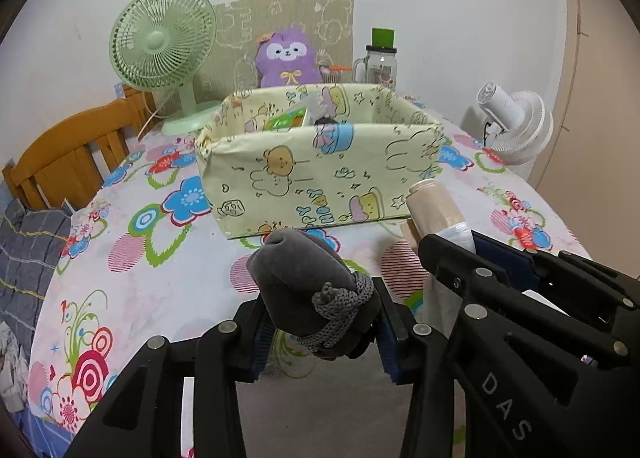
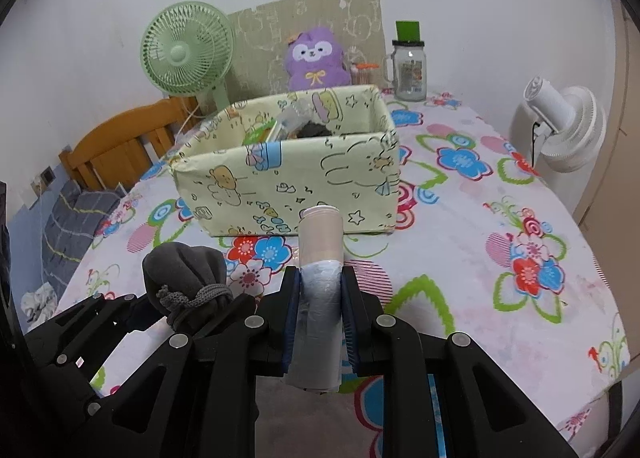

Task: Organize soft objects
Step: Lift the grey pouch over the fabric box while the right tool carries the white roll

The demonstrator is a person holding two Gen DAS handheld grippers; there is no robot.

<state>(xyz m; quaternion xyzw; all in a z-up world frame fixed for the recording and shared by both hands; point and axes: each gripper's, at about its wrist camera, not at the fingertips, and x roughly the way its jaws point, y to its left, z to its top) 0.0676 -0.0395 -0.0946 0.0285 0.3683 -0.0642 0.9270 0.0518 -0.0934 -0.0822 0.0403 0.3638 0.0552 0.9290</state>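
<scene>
The left hand-held gripper (image 1: 320,332) clamps the soft, light grey pouch (image 1: 308,286) at its corded neck; the right hand-held gripper (image 2: 320,314) grasps the slippery plastic-bag roll (image 2: 320,282) mid-length.

Home, prob. a bedroom or living corner w/ a table against the wall.

We see a round table (image 2: 460,298) under a bright flower-print cloth, a wooden chair (image 1: 68,162) pulled up at far left w/ a grey checked cloth (image 1: 28,254) beside it. Along the far wall we find a green desk fan (image 1: 162,38), a purple plush toy (image 1: 289,58) leaning on scribbled cardboard (image 1: 240,38), and a glass mug-jar w/ green lid (image 2: 409,66). A cartoon-print fabric storage box (image 2: 288,182) sits mid-table; a white fan (image 2: 568,126) stands at far right. Plain painted walls, household clutter, nothing industrial.
</scene>
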